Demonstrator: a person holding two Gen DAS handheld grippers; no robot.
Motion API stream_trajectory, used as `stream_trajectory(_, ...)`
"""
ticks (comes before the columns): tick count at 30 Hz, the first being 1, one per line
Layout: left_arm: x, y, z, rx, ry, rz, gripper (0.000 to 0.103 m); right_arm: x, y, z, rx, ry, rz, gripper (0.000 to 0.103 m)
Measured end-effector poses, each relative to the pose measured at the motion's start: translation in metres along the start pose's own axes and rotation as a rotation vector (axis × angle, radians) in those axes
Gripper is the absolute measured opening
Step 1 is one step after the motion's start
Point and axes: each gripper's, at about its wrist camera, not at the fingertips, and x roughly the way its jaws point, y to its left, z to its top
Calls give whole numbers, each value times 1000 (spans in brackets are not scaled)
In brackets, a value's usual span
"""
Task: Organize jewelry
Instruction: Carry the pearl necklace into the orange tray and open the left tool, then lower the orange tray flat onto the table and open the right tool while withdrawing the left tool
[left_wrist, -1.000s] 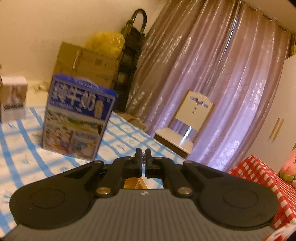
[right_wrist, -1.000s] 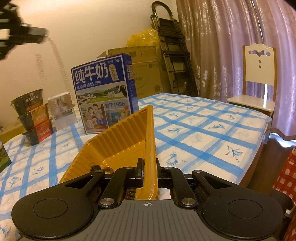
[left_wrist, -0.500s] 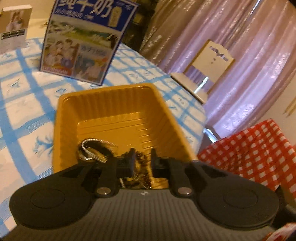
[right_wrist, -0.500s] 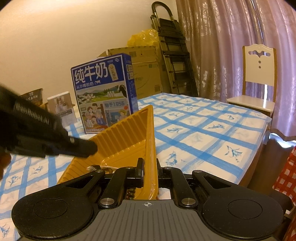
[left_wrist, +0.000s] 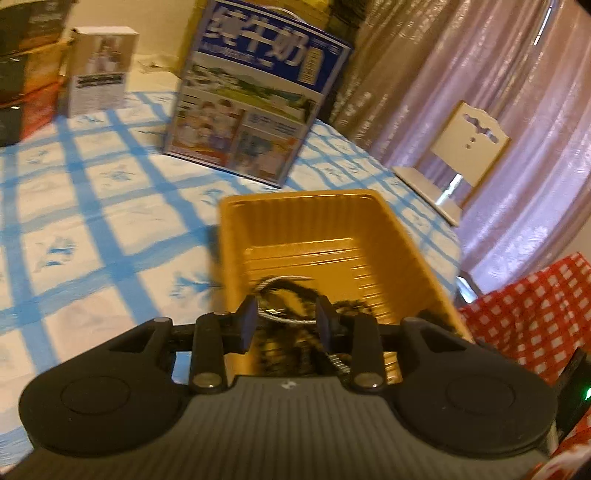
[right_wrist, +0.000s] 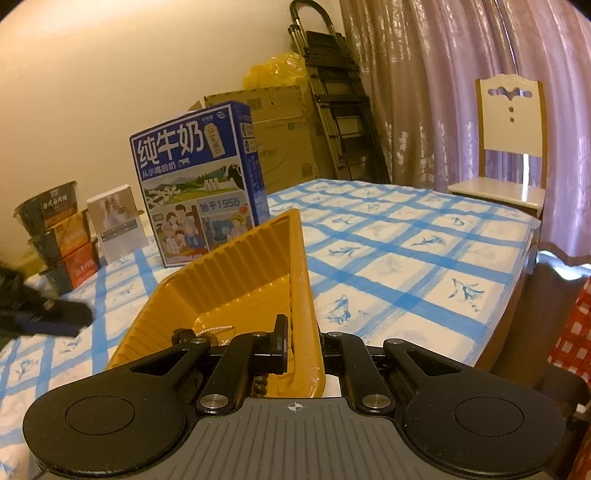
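A yellow ribbed plastic tray sits on the blue-checked table and holds a heap of jewelry: a silver chain loop and dark beaded strands. My left gripper is open and empty, with its fingers just above the near end of the heap. My right gripper is shut on the tray's right wall and holds the tray tilted up. A little jewelry shows inside. The left gripper shows as a dark blur at the left edge of the right wrist view.
A blue milk carton box stands behind the tray, with a small white box and stacked noodle bowls further left. The table edge runs on the right, with a white chair, curtains and a red-checked cloth beyond.
My left gripper has tipped down from above to the tray and opened, letting go of a beaded strand into the tray. The right gripper has kept its hold on the tray wall.
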Motion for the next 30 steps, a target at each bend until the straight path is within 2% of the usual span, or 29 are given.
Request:
stream_trajectory(5, -15, 20, -6, -25, -16, 51, 30, 13, 3, 4, 30, -8, 9, 9)
stream_trajectory(12, -26, 39, -8, -39, -33, 113, 30, 43, 9, 5, 121, 35, 54, 8)
stream_trajectory(18, -27, 49, -10, -44, -30, 154, 30, 66, 25, -1, 106, 83, 89, 7)
stream_trajectory(27, -26, 58, -19, -27, -17, 222, 41, 88, 19, -2, 62, 155, 92, 8)
stream_trajectory(29, -29, 58, -20, -23, -19, 232, 46, 87, 18, -1, 40, 160, 107, 14)
stream_trajectory(30, -30, 58, -21, -20, -19, 240, 51, 87, 15, 0, 36, 166, 127, 33)
